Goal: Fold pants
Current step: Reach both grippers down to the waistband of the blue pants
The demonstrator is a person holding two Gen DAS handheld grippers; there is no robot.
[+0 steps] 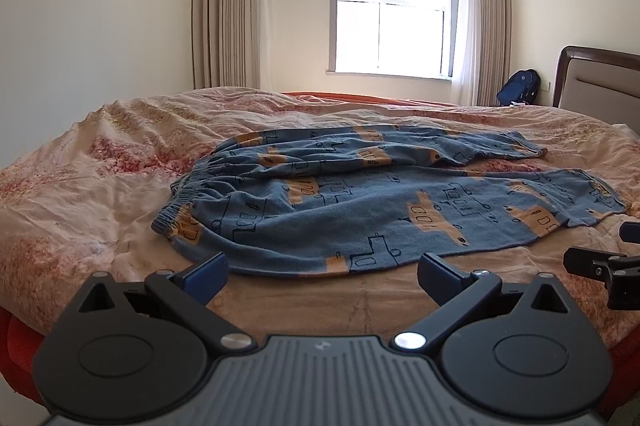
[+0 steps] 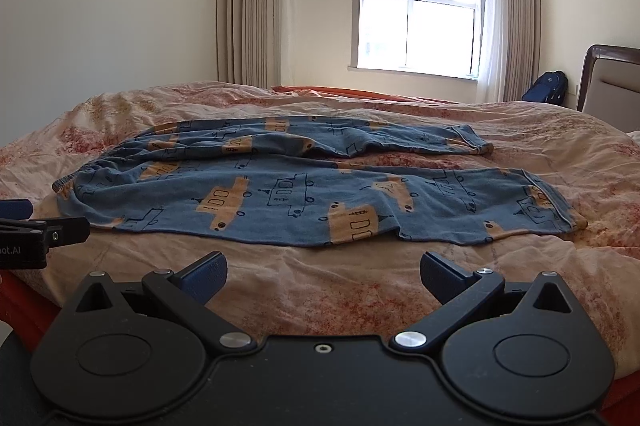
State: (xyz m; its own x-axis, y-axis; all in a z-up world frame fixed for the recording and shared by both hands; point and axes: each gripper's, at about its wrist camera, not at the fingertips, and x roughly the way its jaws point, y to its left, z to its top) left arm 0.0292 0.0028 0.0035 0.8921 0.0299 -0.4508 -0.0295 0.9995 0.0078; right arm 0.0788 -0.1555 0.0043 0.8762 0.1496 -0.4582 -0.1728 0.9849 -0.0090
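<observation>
Blue pants point(image 1: 360, 201) with an orange and black vehicle print lie spread flat on the bed, waistband at the left, two legs stretching right with a gap between them. They also show in the right wrist view point(image 2: 304, 193). My left gripper point(image 1: 322, 276) is open and empty, just short of the pants' near edge. My right gripper point(image 2: 322, 276) is open and empty, a little back from the near leg. Part of the right gripper point(image 1: 600, 262) shows at the right edge of the left wrist view, and part of the left gripper point(image 2: 36, 230) shows at the left edge of the right wrist view.
The bed has a rumpled pink floral cover point(image 1: 100, 185) and a red sheet edge point(image 1: 16, 346) at the near side. A headboard point(image 1: 600, 77) stands at the right. A blue backpack point(image 1: 518, 87) sits on the floor below the window point(image 1: 394, 5) with curtains.
</observation>
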